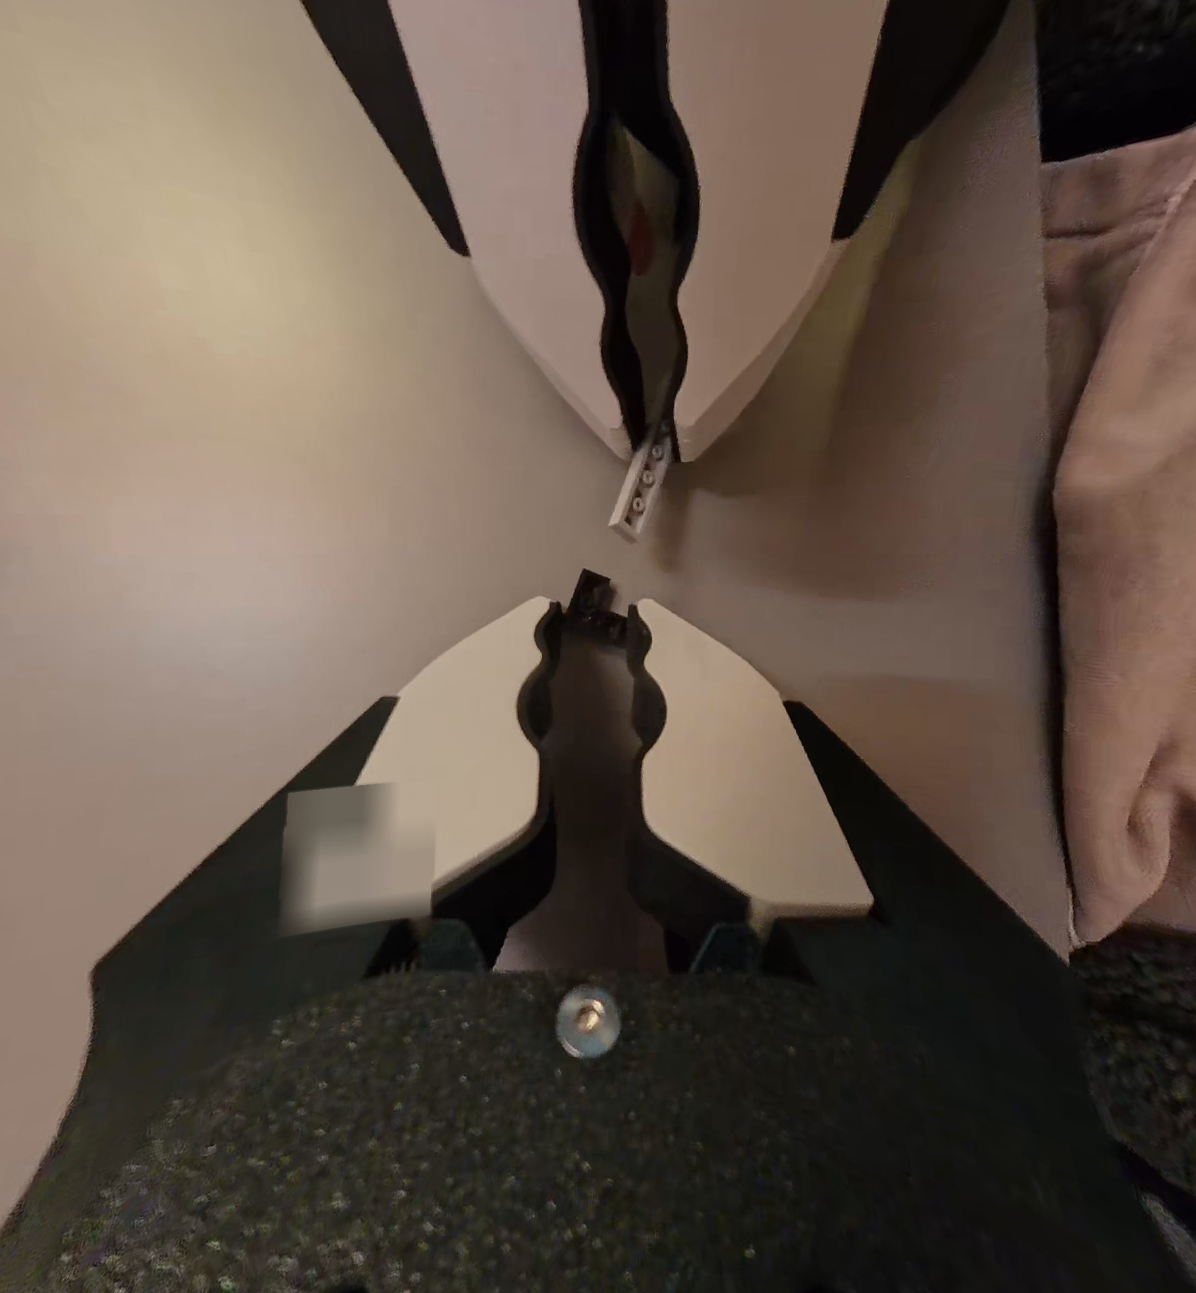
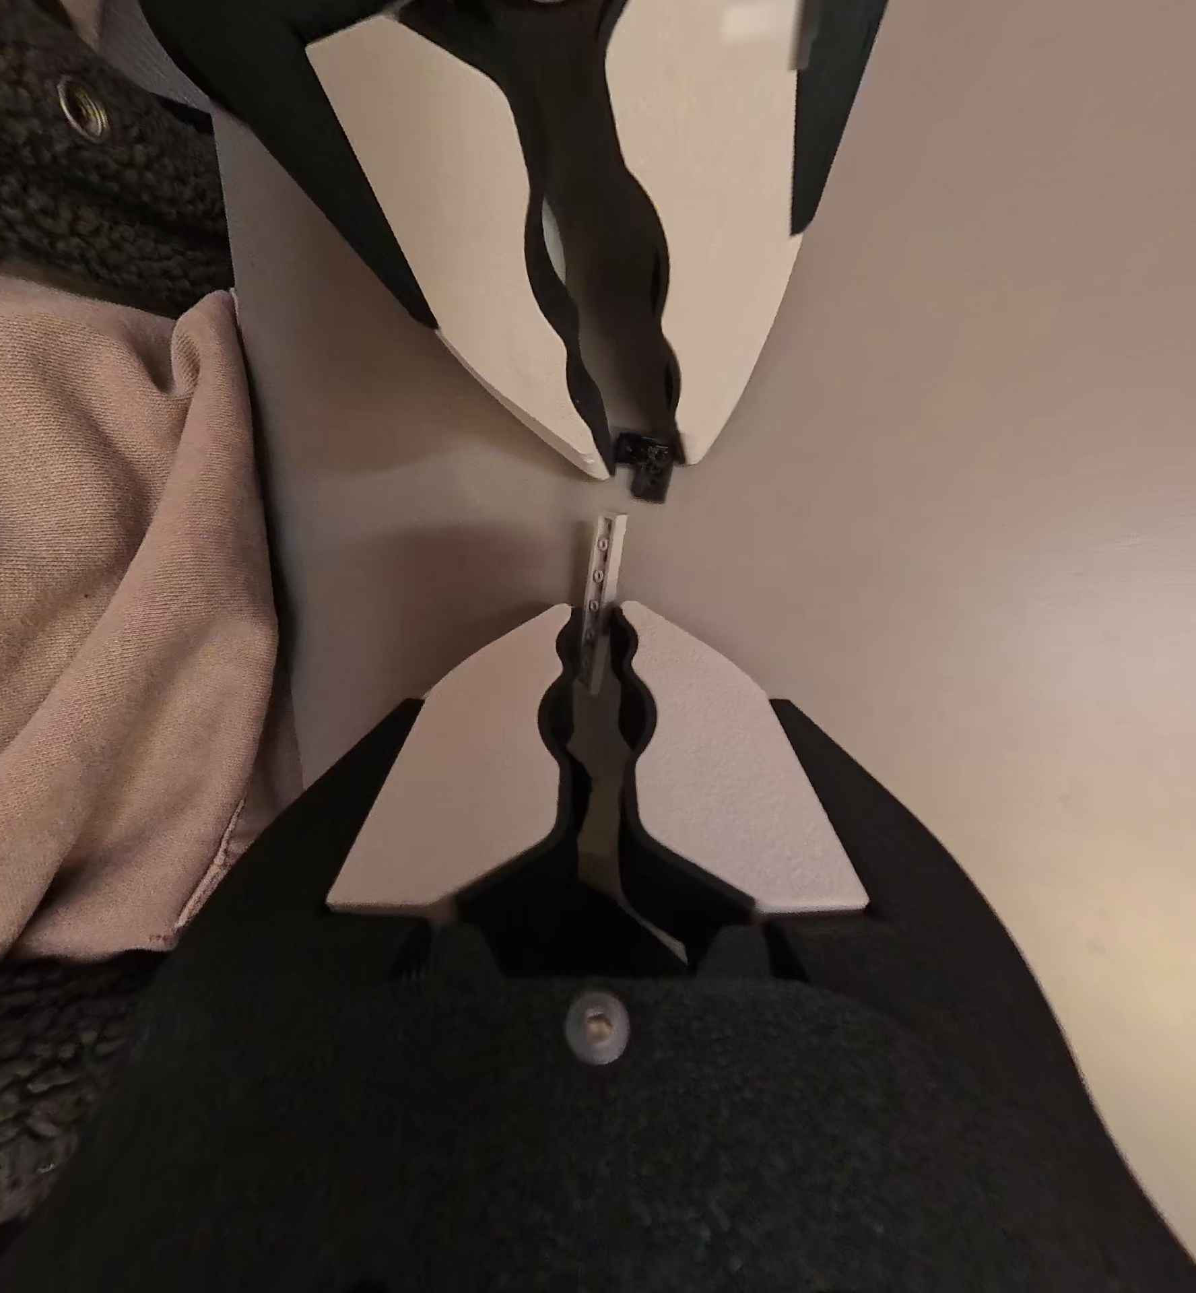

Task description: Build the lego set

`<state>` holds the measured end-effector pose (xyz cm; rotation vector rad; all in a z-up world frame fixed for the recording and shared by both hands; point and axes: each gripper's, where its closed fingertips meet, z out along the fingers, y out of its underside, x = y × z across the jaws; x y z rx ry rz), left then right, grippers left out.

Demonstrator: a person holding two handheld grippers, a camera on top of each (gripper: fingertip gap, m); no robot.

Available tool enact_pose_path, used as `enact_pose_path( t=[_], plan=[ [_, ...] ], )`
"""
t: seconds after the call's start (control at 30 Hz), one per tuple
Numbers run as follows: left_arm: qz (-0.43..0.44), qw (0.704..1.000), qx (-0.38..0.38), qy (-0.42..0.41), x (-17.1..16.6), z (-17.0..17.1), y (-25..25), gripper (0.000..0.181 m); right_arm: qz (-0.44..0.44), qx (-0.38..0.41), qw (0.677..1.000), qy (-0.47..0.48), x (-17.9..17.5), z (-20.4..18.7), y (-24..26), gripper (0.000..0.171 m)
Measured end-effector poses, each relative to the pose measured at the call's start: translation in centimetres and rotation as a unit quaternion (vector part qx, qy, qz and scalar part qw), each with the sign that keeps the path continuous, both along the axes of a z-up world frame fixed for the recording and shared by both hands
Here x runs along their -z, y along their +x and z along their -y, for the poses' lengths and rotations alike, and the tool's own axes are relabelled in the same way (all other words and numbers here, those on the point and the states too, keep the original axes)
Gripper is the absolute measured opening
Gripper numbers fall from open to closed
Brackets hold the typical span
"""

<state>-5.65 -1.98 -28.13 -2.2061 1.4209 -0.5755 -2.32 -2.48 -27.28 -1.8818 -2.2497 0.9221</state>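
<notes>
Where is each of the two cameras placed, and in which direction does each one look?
Left wrist view: sits on the left gripper, looking along its fingers, shut on a black piece, toward the right gripper.
Right wrist view: sits on the right gripper, shut on a grey plate, facing the left gripper.
Shared: both grippers, both pieces, a beige garment.

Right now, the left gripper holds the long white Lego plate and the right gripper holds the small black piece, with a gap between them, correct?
Not quite: the pieces are swapped. The left wrist view shows the left gripper holding the small black piece, and the right gripper holding the long white Lego plate. The gap is there.
</notes>
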Motion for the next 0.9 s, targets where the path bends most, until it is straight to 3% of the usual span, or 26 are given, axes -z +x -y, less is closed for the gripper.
enact_pose_path(
  t=[0.23, 0.4, 0.7, 0.9],
  plan=[
    [0.015, 0.999, -0.043, 0.005, 0.0, -1.3, -0.2, 0.017, 0.01, -0.006, 1.0, -0.019, 0.1, -1.4, -0.5, 0.007],
    [0.062, 0.997, -0.045, 0.014, -1.4, -1.6, -0.1, 0.032, 0.014, -0.021, 0.999, -0.022, -0.1, -1.9, -0.7, 0.007],
    [0.106, 0.985, 0.016, 0.136, -3.6, -2.2, 0.0, 0.03, 0.018, -0.074, 0.996, -0.053, -1.2, -1.6, -0.9, 0.007],
    [0.133, 0.977, 0.031, 0.166, -4.1, -2.2, -0.1, 0.027, 0.019, -0.094, 0.992, -0.076, -1.8, -1.9, -1.3, 0.008]
  ],
)
